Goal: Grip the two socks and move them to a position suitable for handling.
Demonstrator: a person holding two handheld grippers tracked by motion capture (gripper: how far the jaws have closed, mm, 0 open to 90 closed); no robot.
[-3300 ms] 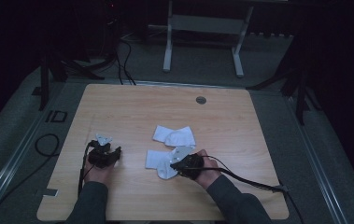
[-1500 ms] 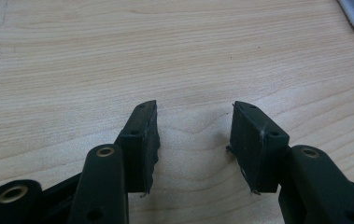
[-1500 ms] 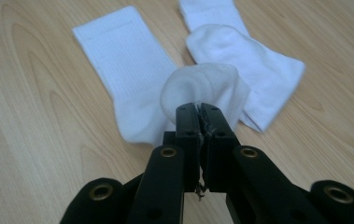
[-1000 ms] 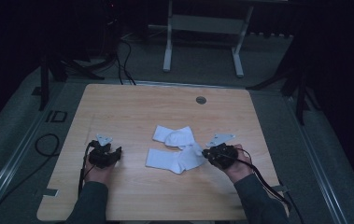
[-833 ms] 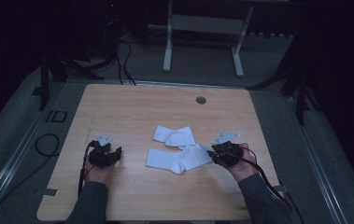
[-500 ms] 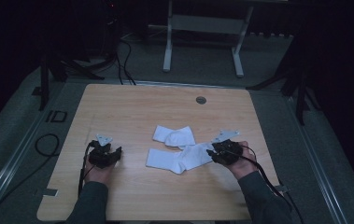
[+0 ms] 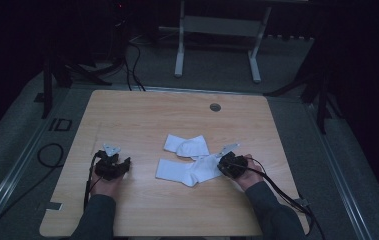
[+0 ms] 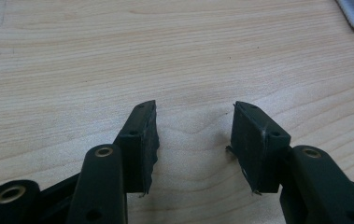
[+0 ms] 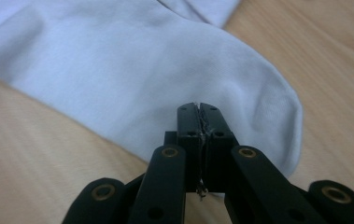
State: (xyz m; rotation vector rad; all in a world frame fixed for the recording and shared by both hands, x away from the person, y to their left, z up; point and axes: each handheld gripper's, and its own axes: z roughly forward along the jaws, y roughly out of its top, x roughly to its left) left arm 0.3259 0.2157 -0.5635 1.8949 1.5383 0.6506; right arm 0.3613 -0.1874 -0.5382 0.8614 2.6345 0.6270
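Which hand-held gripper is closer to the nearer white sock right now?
Right. The right hand-held gripper sits at the toe end of the nearer sock, jaws together. The left hand-held gripper rests on bare table, apart from the sock's cuff.

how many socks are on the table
2. One white sock lies near the table's middle; the other white sock lies just in front of it, nearer the person, its toe end at the right gripper. None seems hidden.

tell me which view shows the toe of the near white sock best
The right gripper view: the near white sock lies close up, its rounded toe just beyond the shut right gripper. The high view shows the whole sock small and dim. The left gripper view catches a white corner, possibly it.
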